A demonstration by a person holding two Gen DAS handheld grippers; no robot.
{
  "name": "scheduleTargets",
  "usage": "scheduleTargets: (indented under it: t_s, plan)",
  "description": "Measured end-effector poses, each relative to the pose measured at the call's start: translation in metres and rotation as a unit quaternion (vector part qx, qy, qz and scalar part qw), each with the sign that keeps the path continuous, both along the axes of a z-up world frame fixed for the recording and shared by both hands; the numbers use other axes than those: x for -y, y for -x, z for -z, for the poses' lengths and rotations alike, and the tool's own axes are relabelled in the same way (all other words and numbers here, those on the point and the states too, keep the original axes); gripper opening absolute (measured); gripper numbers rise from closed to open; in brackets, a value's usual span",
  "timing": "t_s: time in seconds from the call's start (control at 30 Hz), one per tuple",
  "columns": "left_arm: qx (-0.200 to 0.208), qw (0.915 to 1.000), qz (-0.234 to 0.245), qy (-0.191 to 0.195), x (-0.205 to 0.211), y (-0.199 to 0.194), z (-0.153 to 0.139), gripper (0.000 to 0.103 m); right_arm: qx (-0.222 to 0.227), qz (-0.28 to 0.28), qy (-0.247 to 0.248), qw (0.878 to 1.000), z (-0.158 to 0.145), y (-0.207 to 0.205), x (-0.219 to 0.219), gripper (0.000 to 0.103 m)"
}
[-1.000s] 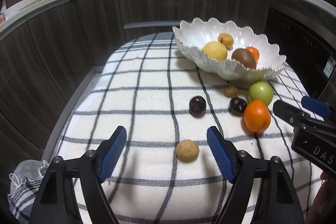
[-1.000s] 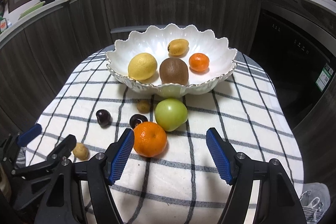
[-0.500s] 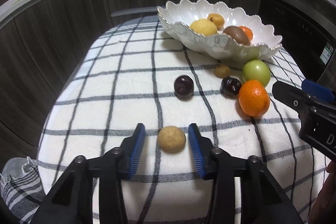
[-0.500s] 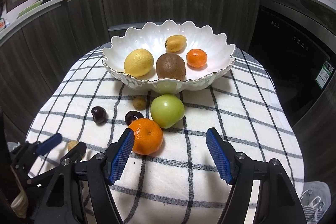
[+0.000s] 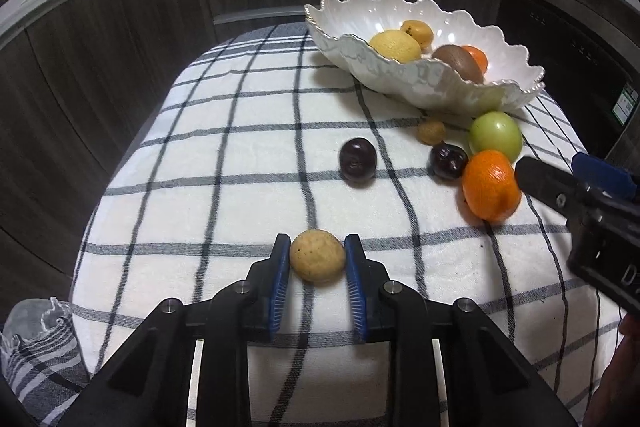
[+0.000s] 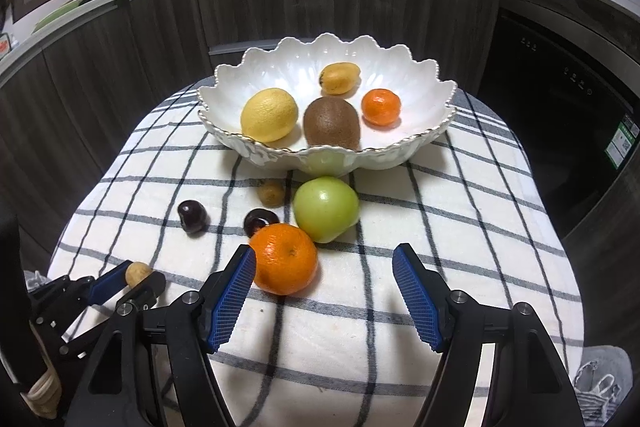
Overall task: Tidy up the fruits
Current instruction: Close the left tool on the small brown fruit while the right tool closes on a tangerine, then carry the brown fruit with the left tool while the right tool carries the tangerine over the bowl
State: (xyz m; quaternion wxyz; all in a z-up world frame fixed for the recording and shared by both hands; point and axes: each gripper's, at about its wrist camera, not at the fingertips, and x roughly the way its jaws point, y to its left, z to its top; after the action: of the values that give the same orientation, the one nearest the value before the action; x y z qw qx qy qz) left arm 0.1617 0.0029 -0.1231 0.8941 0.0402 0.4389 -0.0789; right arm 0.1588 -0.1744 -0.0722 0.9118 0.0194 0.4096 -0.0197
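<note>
1. A checked cloth (image 6: 460,211) covers the tabletop.
2. A white bowl (image 6: 400,67) at its far end holds four fruits.
3. The right hand-held gripper (image 6: 324,291) stands wide, an orange (image 6: 285,259) beside its left pad.
4. The left hand-held gripper (image 5: 317,263) pinches a small tan fruit (image 5: 317,255) on the cloth.

We look down along the left gripper's fingers, close over the checked cloth (image 5: 224,155) – bowl (image 5: 424,83) off to the right. Our right wrist view faces the bowl (image 6: 400,151) head-on, slightly farther back – both share the loose orange (image 5: 490,185) (image 6: 285,259).
</note>
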Motion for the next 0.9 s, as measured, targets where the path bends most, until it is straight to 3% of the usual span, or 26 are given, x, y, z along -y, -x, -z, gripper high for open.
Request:
scheduleTargets:
  t_s: [0.5,0.57,0.63,0.9]
  plan:
    - [0.008,0.9992,-0.038,0.000,-0.021,-0.009,-0.004,0.027,-0.051,-0.020,-0.008,0.998,0.032,-0.024,-0.016,0.071]
    - [0.006,0.9992,-0.040,-0.001,-0.022,-0.009,-0.003,0.027,-0.054,-0.024,-0.008,0.998,0.036,-0.025,-0.018,0.066]
    - [0.006,0.9991,-0.041,-0.002,-0.022,-0.009,-0.003,0.027,-0.060,-0.029,-0.006,0.998,0.040,-0.026,-0.020,0.050]
    - [0.015,0.9992,-0.035,-0.010,-0.016,-0.007,-0.005,0.027,-0.056,-0.034,-0.003,0.998,0.039,-0.023,-0.018,0.048]
